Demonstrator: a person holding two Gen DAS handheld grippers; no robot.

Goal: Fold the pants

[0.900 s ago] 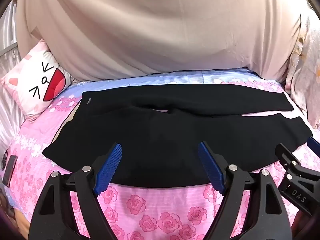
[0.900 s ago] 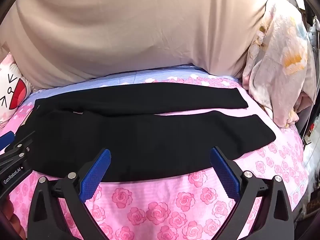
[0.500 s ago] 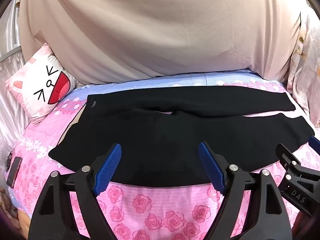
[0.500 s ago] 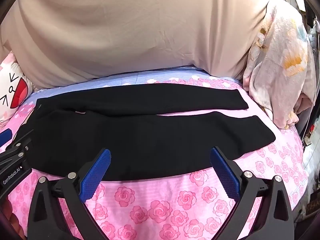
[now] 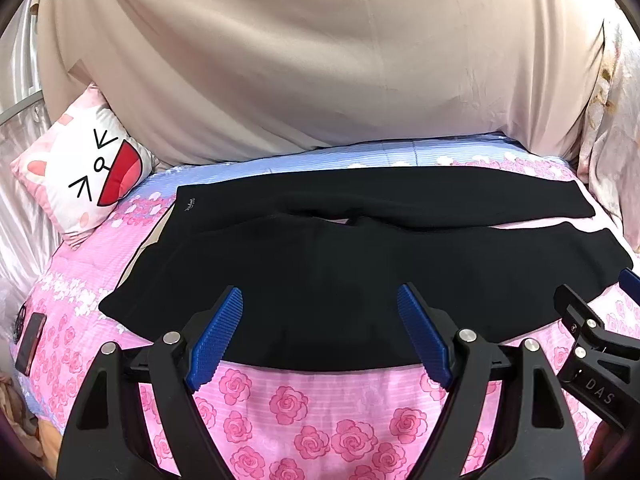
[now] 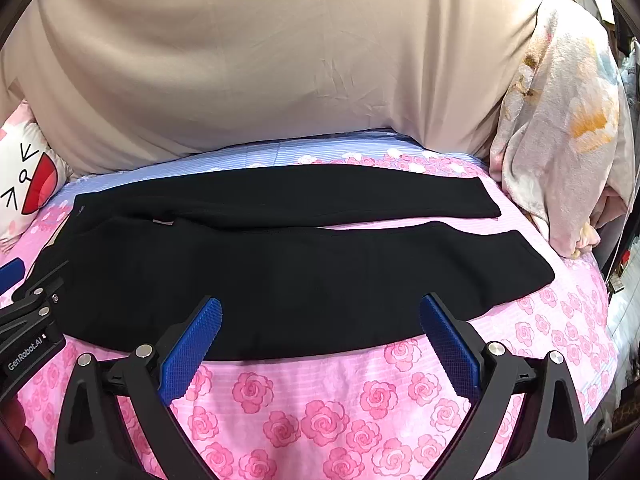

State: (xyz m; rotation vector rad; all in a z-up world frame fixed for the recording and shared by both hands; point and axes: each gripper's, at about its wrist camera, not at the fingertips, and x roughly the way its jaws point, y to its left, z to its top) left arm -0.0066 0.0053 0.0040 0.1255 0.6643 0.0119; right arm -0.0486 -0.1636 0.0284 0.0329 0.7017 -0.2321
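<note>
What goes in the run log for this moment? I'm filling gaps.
phase: pre-grasp | black pants: flat on bed | left gripper: open, empty | right gripper: open, empty

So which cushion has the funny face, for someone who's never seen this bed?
Start at the pink rose bedspread and go to its far left corner. The white cat-face cushion leans there, past the black pants; its wide red mouth sets it apart.

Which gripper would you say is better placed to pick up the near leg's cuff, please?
Right, I'd judge: the right gripper hovers open nearer the cuff of the black pants; the left gripper faces the waist end.
</note>
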